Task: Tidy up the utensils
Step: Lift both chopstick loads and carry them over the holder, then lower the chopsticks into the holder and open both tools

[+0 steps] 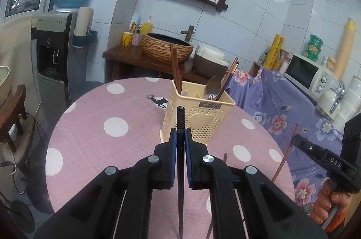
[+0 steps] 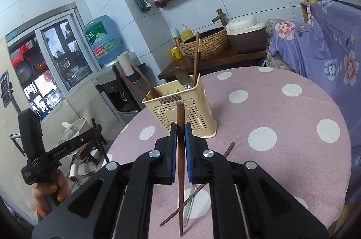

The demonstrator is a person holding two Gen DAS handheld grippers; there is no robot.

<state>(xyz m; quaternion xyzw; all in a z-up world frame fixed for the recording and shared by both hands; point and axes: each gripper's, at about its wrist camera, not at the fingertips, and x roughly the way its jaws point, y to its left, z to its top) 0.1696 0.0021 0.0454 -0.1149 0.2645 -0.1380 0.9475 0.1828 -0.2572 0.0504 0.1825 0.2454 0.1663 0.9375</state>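
Observation:
A cream perforated utensil holder (image 1: 198, 112) stands on the pink polka-dot table (image 1: 94, 126); it also shows in the right wrist view (image 2: 182, 112). It holds brown chopsticks (image 1: 174, 67) and a metal spoon (image 1: 213, 86). My left gripper (image 1: 180, 132) is shut on a dark chopstick (image 1: 180, 117), held upright just in front of the holder. My right gripper (image 2: 180, 128) is shut on a brown chopstick (image 2: 179, 117), also in front of the holder. A loose brown chopstick (image 2: 229, 149) and a metal utensil (image 2: 190, 200) lie on the table under my right gripper.
A purple floral cloth (image 1: 282, 103) covers a counter with a microwave (image 1: 309, 74) to the right. A wooden stand with a woven basin (image 1: 167, 47) is behind the table. A water dispenser (image 1: 56, 53) stands at the left. The table edge curves near.

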